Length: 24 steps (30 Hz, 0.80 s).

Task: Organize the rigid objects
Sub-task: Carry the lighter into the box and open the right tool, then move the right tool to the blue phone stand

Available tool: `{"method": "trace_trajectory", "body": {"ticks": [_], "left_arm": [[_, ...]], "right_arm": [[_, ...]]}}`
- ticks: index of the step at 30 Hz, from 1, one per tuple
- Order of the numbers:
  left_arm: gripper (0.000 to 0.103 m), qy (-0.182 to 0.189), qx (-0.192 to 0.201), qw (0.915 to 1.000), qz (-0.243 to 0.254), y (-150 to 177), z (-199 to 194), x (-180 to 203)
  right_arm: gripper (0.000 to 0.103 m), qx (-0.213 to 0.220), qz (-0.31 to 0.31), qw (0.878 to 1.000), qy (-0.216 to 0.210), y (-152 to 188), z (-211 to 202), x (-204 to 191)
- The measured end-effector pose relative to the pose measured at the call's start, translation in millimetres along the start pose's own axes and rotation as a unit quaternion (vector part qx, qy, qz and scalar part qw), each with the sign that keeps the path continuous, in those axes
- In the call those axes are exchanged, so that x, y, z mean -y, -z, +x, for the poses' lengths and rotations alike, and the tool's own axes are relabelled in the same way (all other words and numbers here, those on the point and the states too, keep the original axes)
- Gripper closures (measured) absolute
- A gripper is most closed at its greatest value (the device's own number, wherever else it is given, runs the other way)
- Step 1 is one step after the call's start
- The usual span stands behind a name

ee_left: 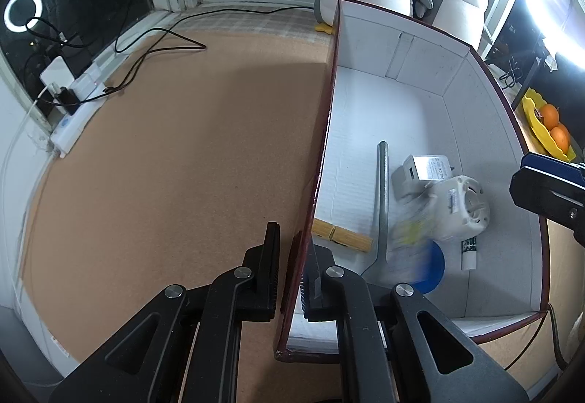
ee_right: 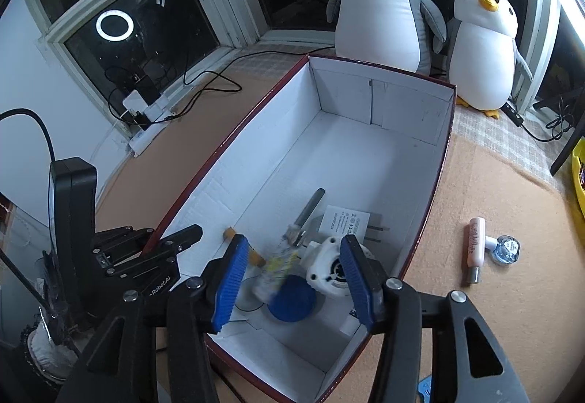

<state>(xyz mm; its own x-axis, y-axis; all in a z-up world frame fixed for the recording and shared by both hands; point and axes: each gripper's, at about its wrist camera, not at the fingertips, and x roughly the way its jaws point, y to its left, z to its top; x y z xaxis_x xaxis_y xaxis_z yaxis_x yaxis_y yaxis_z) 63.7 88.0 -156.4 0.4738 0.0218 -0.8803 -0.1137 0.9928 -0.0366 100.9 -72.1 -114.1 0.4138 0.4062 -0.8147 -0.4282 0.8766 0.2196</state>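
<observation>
Only the right wrist view shows a pink tube (ee_right: pixel 475 249) lying outside the box (ee_right: pixel 444 132), its long axis pointed roughly away from the camera. The box wall is clamped by the left gripper (ee_left: pixel 292 271); the right gripper (ee_right: pixel 292 278) is held wide apart above a blurred blue-capped item (ee_right: pixel 289 297).

Blue-capped bottle (ee_right: pixel 283 288) motion-blurred (label unreadable); fruit bowl (ee_left: pixel 544 132) partly cut off.

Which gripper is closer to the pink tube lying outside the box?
Right. The right gripper hangs open over the box's near end, beside the pink tube; the left gripper clamps the opposite wall.
</observation>
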Motion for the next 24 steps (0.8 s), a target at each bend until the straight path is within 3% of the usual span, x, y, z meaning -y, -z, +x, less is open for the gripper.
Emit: {"method": "trace_trajectory", "body": {"ticks": [24], "left_arm": [[0.095, 0.008, -0.004, 0.9998, 0.020, -3, 6, 3]], "right_arm": [[0.051, 0.015, 0.028, 0.999, 0.032, 4, -18, 14]]}}
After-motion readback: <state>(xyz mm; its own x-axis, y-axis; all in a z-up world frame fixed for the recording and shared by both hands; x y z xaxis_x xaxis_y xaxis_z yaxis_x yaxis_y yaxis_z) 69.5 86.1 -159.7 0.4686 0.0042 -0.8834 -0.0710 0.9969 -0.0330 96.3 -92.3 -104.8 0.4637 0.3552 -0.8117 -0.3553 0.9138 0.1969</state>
